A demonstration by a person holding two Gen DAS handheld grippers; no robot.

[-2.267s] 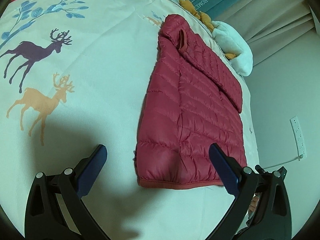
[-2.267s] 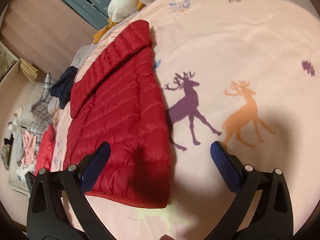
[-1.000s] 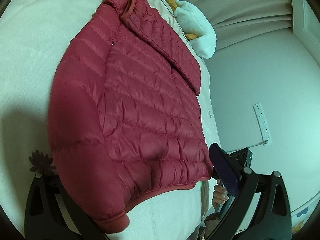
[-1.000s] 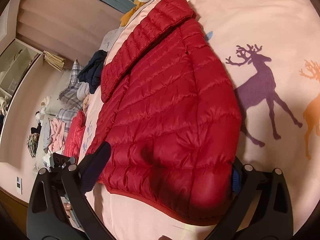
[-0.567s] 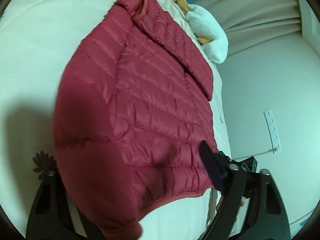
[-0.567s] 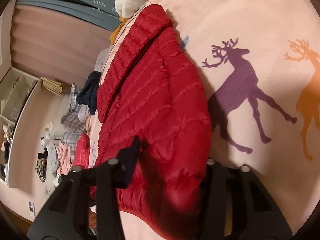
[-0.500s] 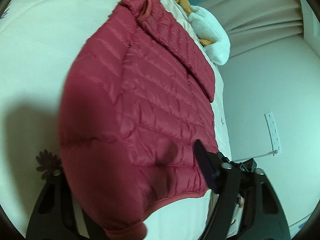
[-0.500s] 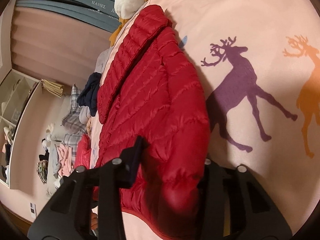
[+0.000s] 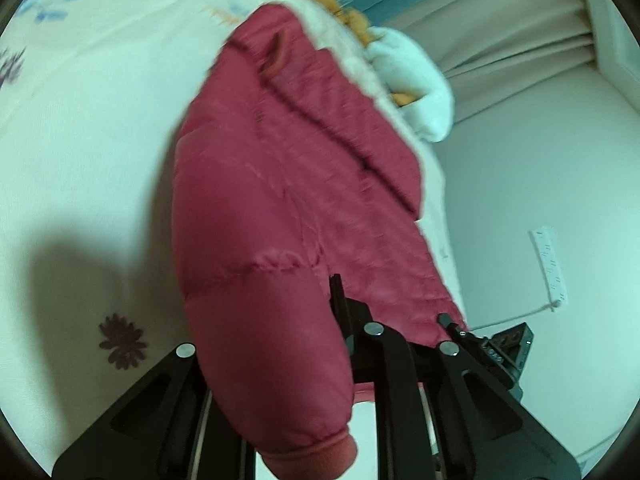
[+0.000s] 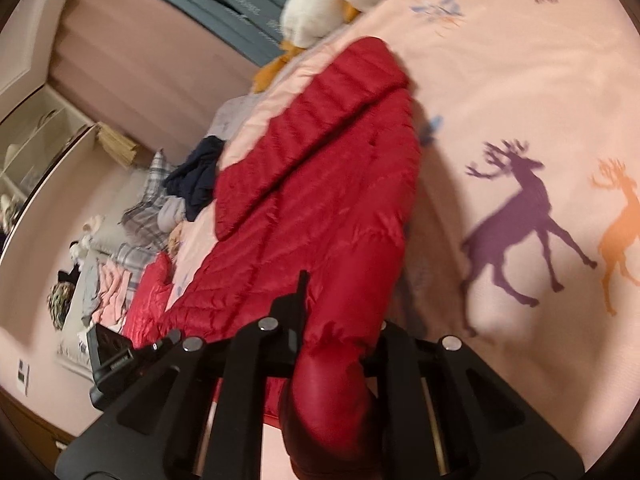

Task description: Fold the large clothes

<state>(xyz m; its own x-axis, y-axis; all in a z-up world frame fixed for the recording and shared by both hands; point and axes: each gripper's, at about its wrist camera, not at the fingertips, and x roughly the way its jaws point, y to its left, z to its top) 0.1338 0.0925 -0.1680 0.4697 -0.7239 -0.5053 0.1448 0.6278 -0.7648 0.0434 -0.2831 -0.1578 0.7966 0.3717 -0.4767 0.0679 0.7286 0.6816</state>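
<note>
A red quilted puffer jacket (image 9: 304,184) lies folded lengthwise on the bed, collar at the far end. My left gripper (image 9: 272,320) is shut on the jacket's hem corner, with the cuff hanging over its base. In the right wrist view the same jacket (image 10: 320,200) runs away from me. My right gripper (image 10: 340,320) is shut on the other hem corner, and the fabric bulges between its jaws. Both hem corners are lifted off the bedspread. The fingertips are hidden by the fabric.
The bedspread (image 10: 520,92) is pale with deer prints (image 10: 516,224). A white plush toy (image 9: 416,88) lies by the collar. A pile of other clothes (image 10: 160,216) sits at the bed's far side. A wall with a power strip (image 9: 550,264) borders the bed.
Both grippers have closed on the jacket's hem corners and raised them. The jacket's near end now bunches between the jaws and the views have tilted up.
</note>
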